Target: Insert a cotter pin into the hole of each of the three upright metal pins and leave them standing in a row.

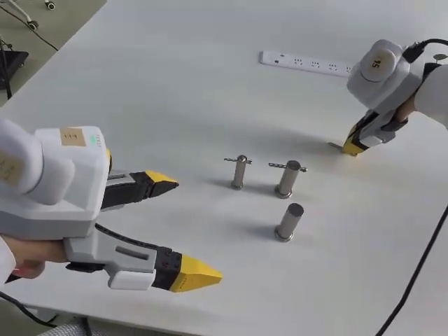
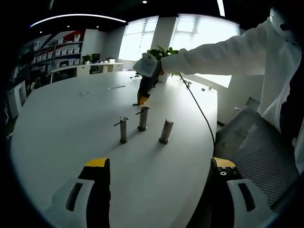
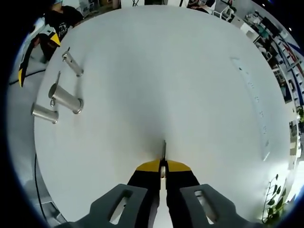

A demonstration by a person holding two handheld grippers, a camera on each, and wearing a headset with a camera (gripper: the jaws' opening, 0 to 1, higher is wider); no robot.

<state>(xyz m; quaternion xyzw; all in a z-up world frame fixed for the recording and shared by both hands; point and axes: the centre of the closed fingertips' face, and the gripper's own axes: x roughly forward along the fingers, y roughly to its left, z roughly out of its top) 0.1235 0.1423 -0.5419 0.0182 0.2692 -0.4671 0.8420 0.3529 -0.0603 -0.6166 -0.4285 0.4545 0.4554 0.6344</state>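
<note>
On the table (image 3: 142, 71): right hand-held gripper (image 3: 163, 167) pinches cotter pin (image 3: 164, 149) | left hand-held gripper (image 2: 160, 162) wide open.

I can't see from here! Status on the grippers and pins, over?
Left gripper open, hovering. Right gripper shut on cotter pin at table. Two pins cottered, third pin bare. Power strip well clear.
</note>
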